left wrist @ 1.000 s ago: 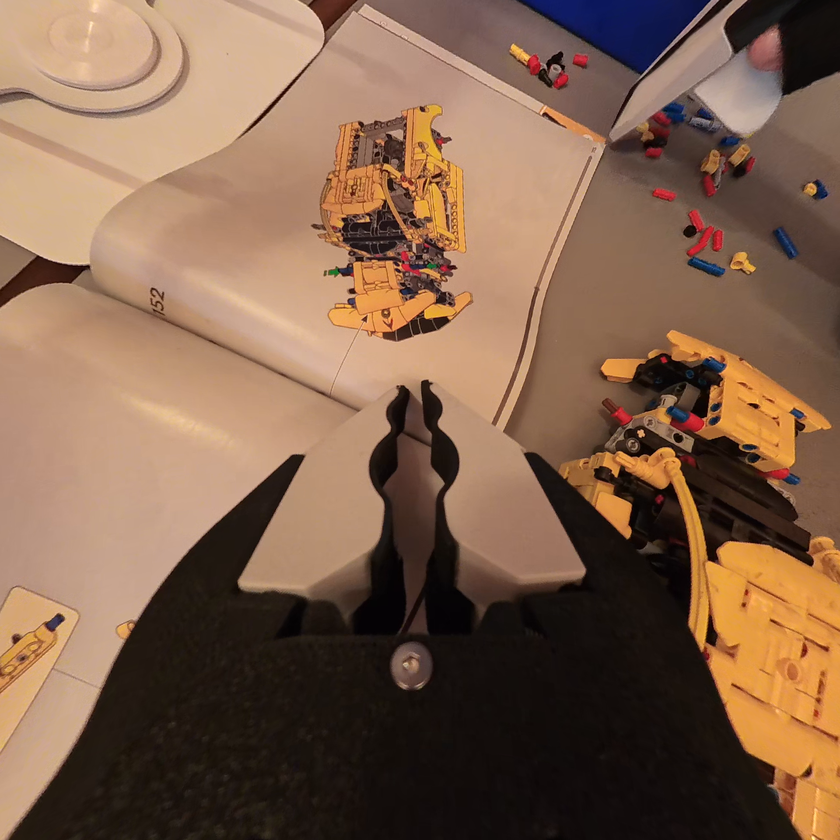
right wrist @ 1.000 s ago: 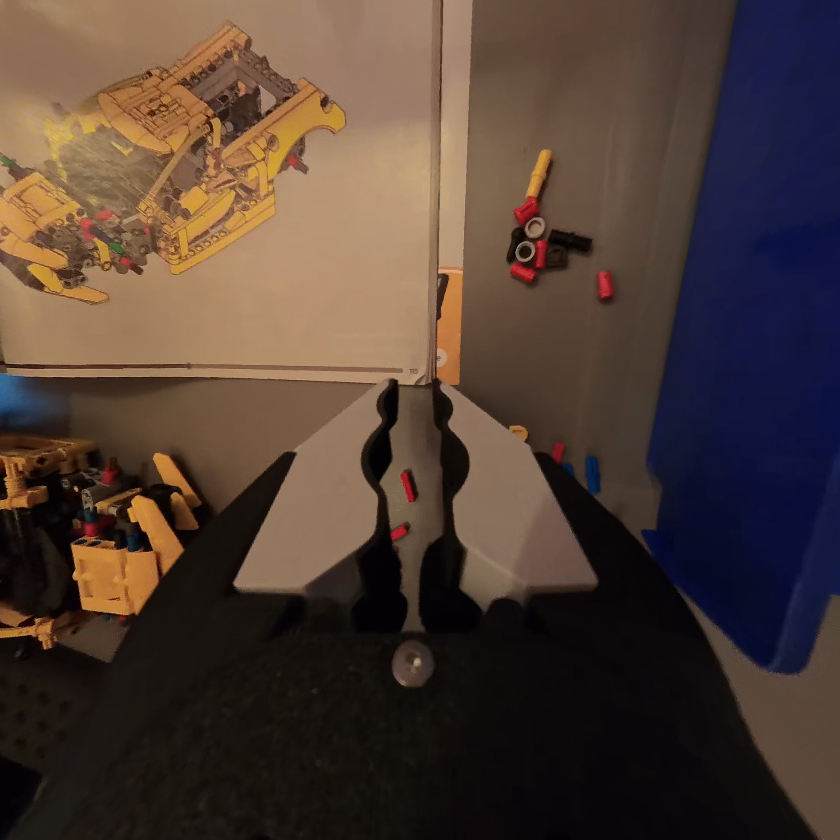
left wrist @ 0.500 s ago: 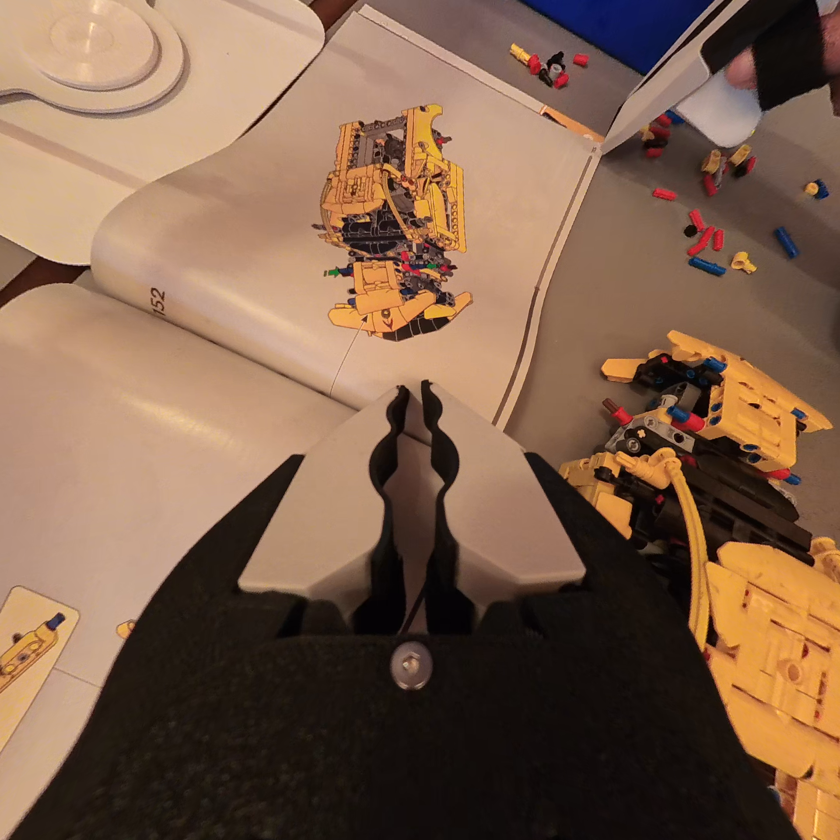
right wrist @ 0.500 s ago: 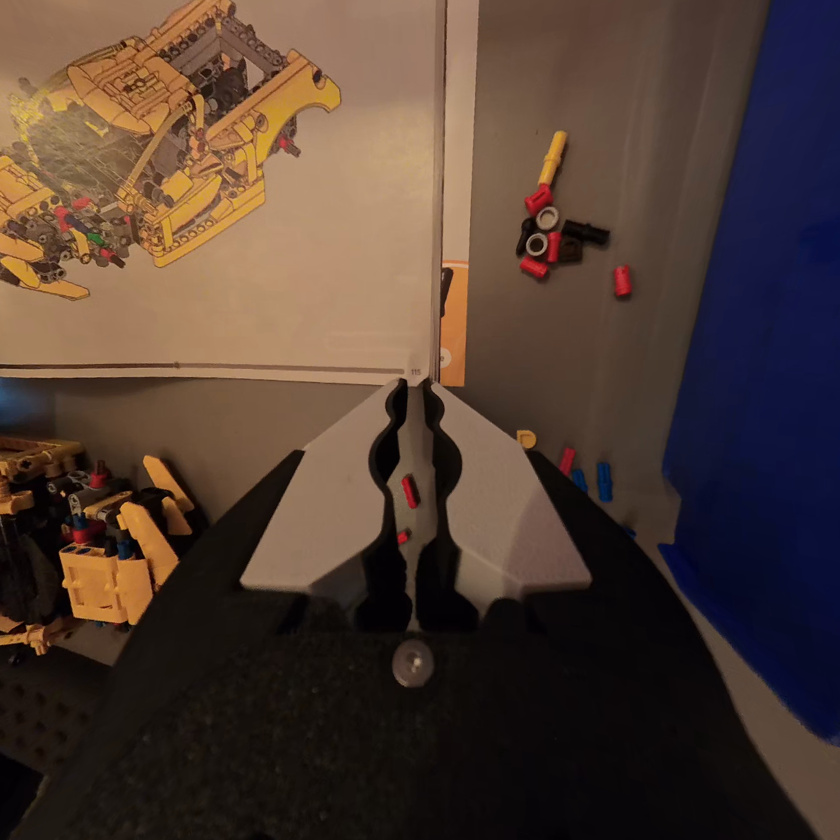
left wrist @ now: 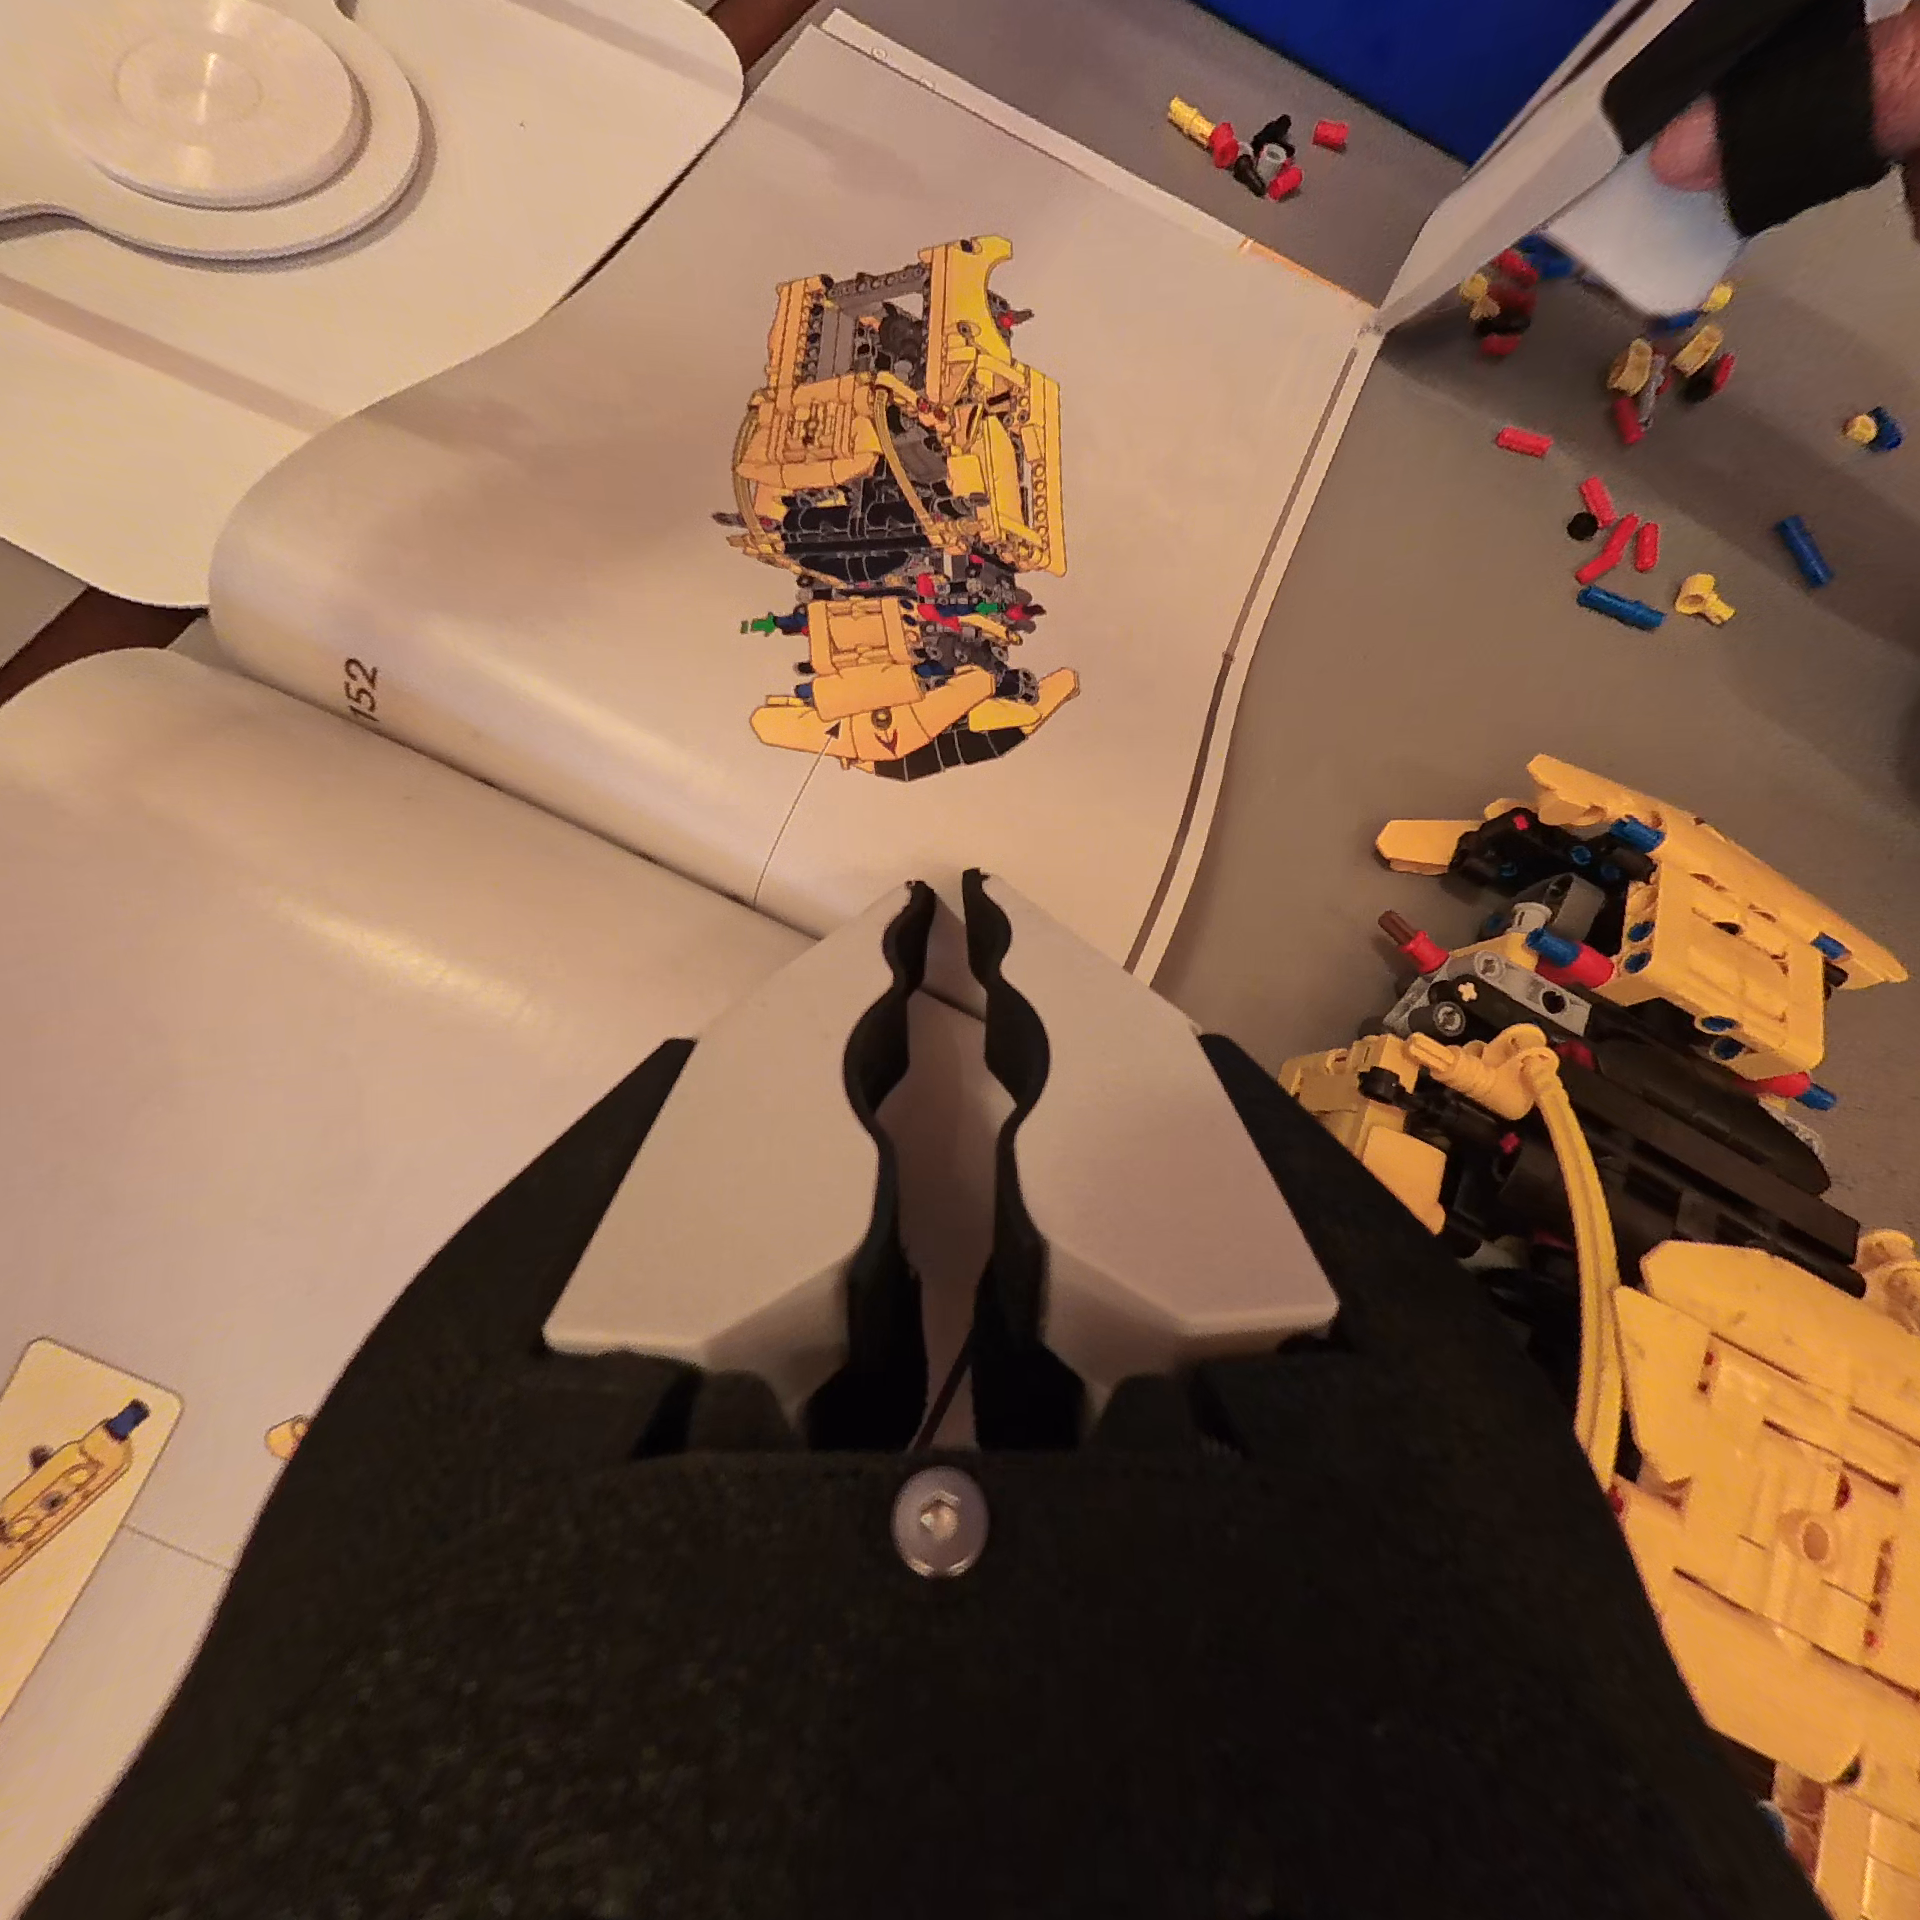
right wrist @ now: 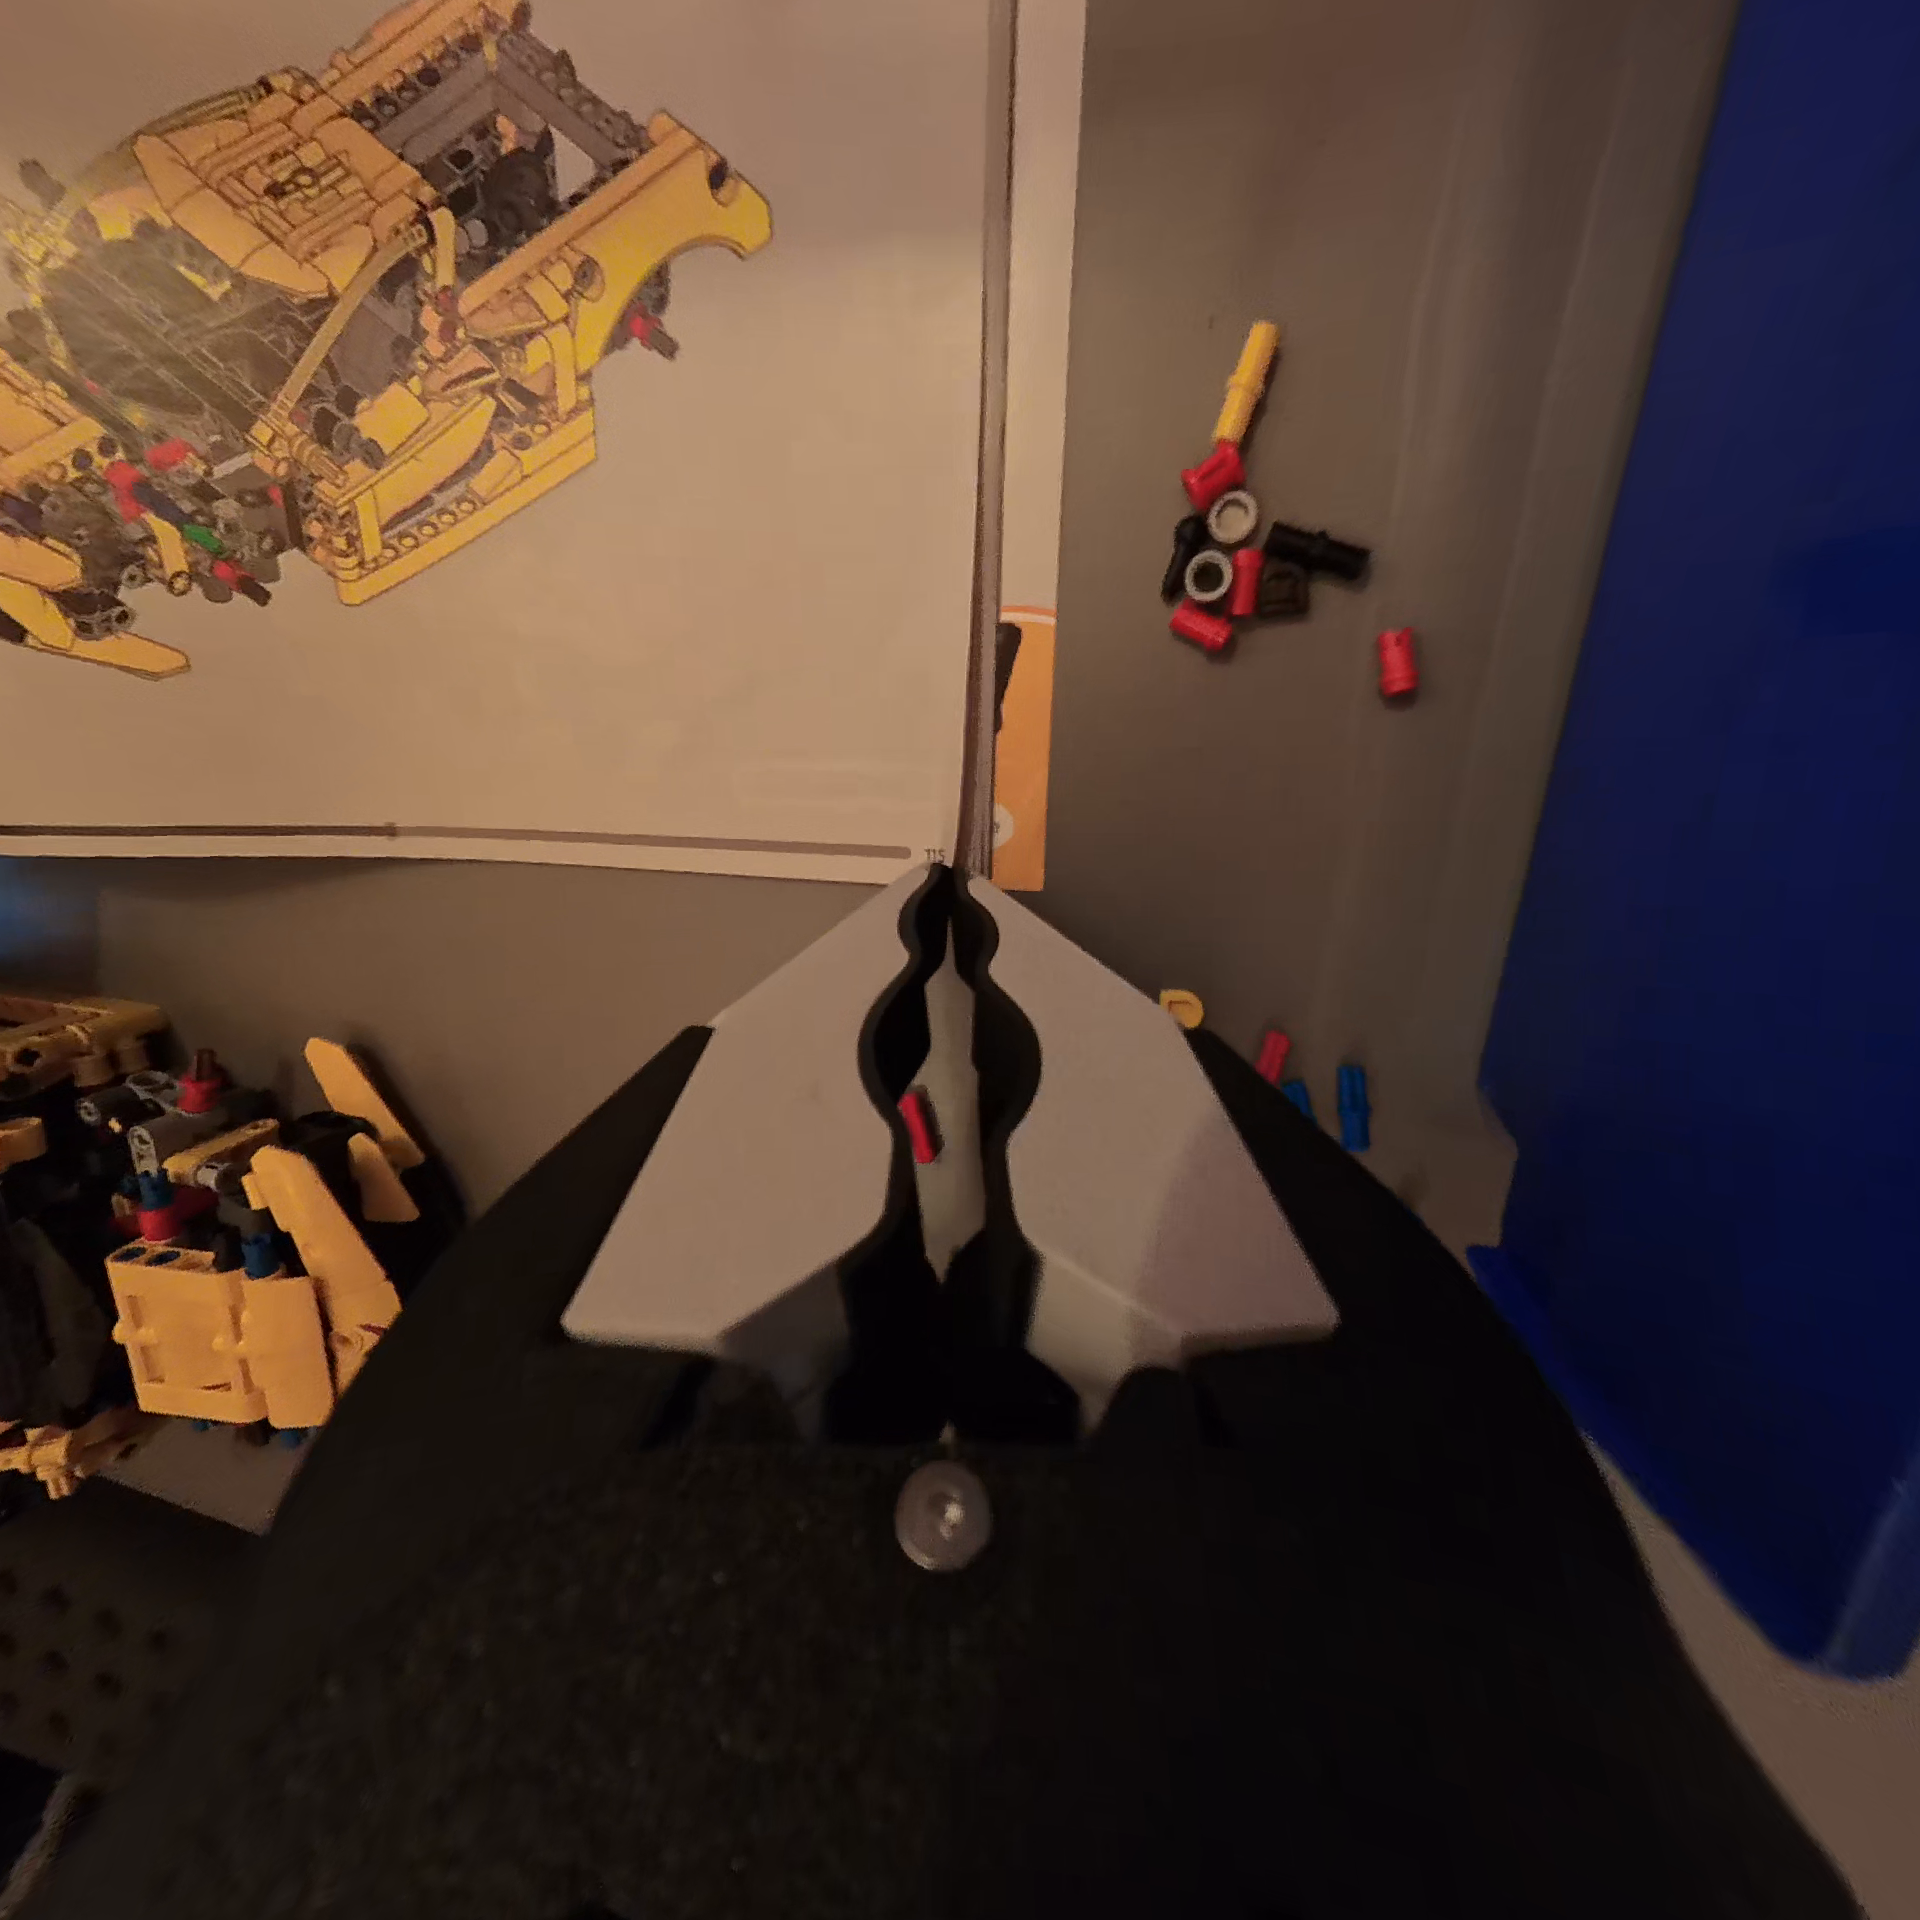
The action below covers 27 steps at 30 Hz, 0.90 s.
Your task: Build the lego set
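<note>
My left gripper [left wrist: 943, 888] hovers over the open instruction booklet [left wrist: 623, 520]. Its jaws stand a narrow slit apart with only the page showing between them. My right gripper [right wrist: 943, 878] is shut, with its tips meeting right at the lower right corner of the booklet's page [right wrist: 623, 675]. I cannot tell whether a page is pinched. It also shows in the left wrist view [left wrist: 1392, 312], touching that corner. The partly built yellow and black model [left wrist: 1621, 1039] stands right of the booklet and also shows in the right wrist view [right wrist: 208, 1247].
Loose red, blue and yellow pins [left wrist: 1621, 561] lie scattered on the grey table beyond the model. A small cluster of pieces [right wrist: 1236, 551] lies right of the booklet. A red pin [right wrist: 916, 1122] lies under my right fingers. A blue bin [right wrist: 1766, 727] stands at the right. White moulded packaging [left wrist: 208, 125] lies at the far left.
My right gripper's jaws closed step by step while it moved forward to the booklet's page corner. My left gripper has not moved.
</note>
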Tool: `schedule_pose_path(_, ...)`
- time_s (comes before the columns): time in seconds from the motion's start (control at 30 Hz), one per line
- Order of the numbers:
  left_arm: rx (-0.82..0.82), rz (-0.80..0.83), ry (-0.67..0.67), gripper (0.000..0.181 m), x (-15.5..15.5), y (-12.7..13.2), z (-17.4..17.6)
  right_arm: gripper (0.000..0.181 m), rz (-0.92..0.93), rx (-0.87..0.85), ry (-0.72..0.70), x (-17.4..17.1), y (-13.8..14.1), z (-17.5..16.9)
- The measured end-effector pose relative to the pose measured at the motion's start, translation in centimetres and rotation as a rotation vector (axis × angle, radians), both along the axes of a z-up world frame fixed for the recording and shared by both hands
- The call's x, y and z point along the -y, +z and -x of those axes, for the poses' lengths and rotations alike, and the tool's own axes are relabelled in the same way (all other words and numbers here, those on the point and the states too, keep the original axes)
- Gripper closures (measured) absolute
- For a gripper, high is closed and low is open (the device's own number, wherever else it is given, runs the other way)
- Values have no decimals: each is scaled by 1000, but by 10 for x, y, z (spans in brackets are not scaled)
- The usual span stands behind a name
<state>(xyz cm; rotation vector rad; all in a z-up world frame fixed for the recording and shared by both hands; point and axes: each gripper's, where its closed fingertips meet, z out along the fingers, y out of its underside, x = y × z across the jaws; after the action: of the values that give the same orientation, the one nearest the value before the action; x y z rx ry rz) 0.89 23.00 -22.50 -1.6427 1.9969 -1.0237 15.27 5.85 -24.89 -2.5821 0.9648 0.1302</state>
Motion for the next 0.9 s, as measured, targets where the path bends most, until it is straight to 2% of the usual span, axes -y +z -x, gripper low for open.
schedule_pose_path(0.2, -13, 22, 13, 170, -2, 3, 2, 181, -74, 101, 91, -17, 31, 8)
schedule_pose_path(0.3, 27, 87, 52, 160, -5, 18, 0, 181, -158, 187, 217, -43, 55, 27)
schedule_pose_path(0.4, 137, 279, 110, 148, -6, 48, -6, 181, -226, 276, 364, -75, 76, 62)
schedule_pose_path(0.5, 199, 504, 131, 138, -4, 72, -7, 181, -254, 357, 540, -108, 83, 110)
schedule_pose_path(0.57, 191, 624, 118, 133, -1, 79, -4, 181, -234, 402, 626, -124, 77, 137)
schedule_pose_path(0.67, 158, 683, 126, 131, -2, 75, -2, 181, -212, 471, 742, -141, 67, 170)
schedule_pose_path(0.83, 166, 767, 155, 133, -11, 79, 0, 181, -208, 488, 832, -151, 57, 199)
schedule_pose_path(0.87, 163, 775, 144, 143, -11, 80, 2, 181, -217, 488, 837, -152, 57, 202)
schedule_pose_path(0.9, 167, 767, 135, 175, -13, 81, 5, 181, -244, 504, 836, -155, 59, 203)
